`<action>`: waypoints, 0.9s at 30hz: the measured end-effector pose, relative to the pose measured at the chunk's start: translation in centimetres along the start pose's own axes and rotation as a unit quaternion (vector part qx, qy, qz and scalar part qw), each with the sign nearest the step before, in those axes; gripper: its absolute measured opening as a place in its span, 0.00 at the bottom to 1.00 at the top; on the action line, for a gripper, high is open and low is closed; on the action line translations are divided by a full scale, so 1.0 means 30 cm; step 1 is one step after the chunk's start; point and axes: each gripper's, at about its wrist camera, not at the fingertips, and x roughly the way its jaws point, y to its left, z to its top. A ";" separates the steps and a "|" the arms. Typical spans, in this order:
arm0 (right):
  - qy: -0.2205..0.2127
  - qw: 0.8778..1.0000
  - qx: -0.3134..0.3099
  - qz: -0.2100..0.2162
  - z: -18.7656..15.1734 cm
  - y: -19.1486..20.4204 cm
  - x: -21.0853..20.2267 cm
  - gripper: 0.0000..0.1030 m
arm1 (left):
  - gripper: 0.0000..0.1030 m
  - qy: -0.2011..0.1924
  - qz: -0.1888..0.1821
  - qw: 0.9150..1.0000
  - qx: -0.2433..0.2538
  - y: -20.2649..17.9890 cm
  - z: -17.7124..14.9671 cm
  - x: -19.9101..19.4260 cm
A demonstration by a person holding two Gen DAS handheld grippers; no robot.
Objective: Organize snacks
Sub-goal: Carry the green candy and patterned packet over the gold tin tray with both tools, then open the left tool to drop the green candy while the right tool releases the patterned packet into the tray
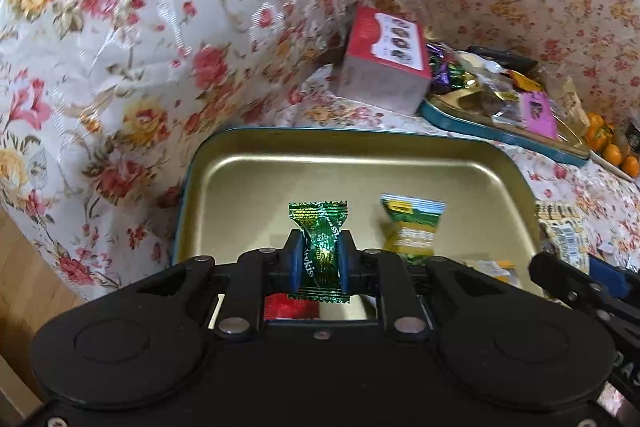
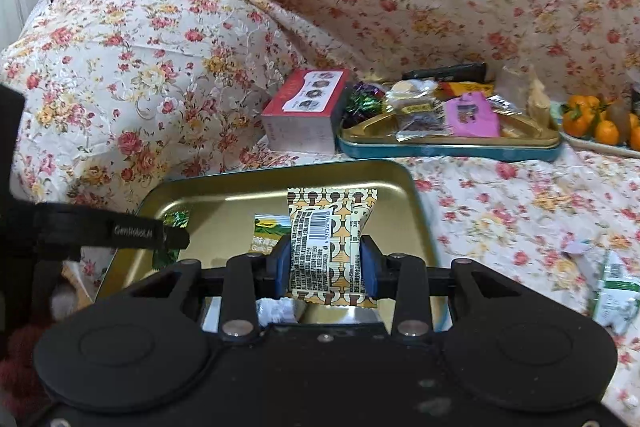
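Near gold tray [image 1: 256,147] on the floral-covered sofa taken as landmark.

Left gripper [image 1: 320,259]: pads clamped on a green foil candy [image 1: 318,227], held above the tray's left half. Candy's long axis runs along the fingers, one crimped end pointing away toward the tray's far rim, the other back toward the gripper body.

Right gripper [image 2: 326,259]: closed on a cream-and-brown patterned snack packet [image 2: 332,227], barcode side up, over the tray's right half. Its long axis also lies along the fingers, far crimped edge toward the far rim.

Progress, judged: early to middle. One yellow-green packet [image 1: 412,227] already lies flat in the tray, just right of the candy; something red shows under the left gripper, unclear what. Two pieces in hand not yet set down. A green-white packet [image 2: 616,291] sits loose on the cover, right of the tray.

Beyond the tray's far rim: red box [image 2: 304,107] and a second, heaped tray [image 2: 448,151]; oranges [image 2: 592,123] further right.
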 end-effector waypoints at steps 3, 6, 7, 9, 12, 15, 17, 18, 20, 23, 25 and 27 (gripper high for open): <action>0.007 1.000 0.001 0.001 0.011 0.022 0.053 0.36 | 0.23 -0.003 -0.009 1.000 -0.010 0.023 0.005 0.000; 0.011 1.000 -0.002 -0.001 0.022 0.043 0.102 0.36 | 0.26 -0.019 -0.006 1.000 -0.006 0.026 0.008 -0.015; 0.013 1.000 -0.003 -0.001 0.023 0.049 0.112 0.36 | 0.28 -0.024 -0.005 1.000 -0.004 0.025 0.007 -0.021; 0.017 1.000 -0.003 -0.002 0.025 0.053 0.132 0.36 | 0.31 -0.025 -0.007 1.000 -0.004 0.024 0.009 -0.026; 0.024 1.000 0.001 -0.004 0.029 0.053 0.161 0.36 | 0.31 -0.023 -0.012 1.000 -0.006 0.023 0.007 -0.028; 0.030 0.999 0.007 -0.009 0.027 0.046 0.182 0.36 | 0.31 -0.015 -0.009 1.000 -0.009 0.018 0.006 -0.025; 0.037 0.999 0.014 -0.014 0.028 0.038 0.197 0.36 | 0.31 -0.009 -0.013 1.000 -0.011 0.017 0.006 -0.024; 0.040 0.999 0.017 -0.016 0.029 0.036 0.205 0.36 | 0.31 -0.005 -0.013 1.000 -0.013 0.015 0.006 -0.021; 0.046 0.998 0.026 -0.019 0.033 0.029 0.219 0.36 | 0.31 -0.001 -0.015 1.000 -0.012 0.011 0.004 -0.019; 0.049 0.998 0.030 -0.023 0.040 0.028 0.235 0.36 | 0.31 0.005 -0.013 1.000 -0.009 0.003 0.000 -0.015; 0.049 0.998 0.028 -0.026 0.045 0.031 0.243 0.37 | 0.31 0.009 -0.013 1.000 -0.008 0.000 -0.001 -0.012; 0.049 0.998 0.026 -0.028 0.050 0.037 0.253 0.37 | 0.31 0.013 -0.016 1.000 -0.008 -0.001 -0.001 -0.009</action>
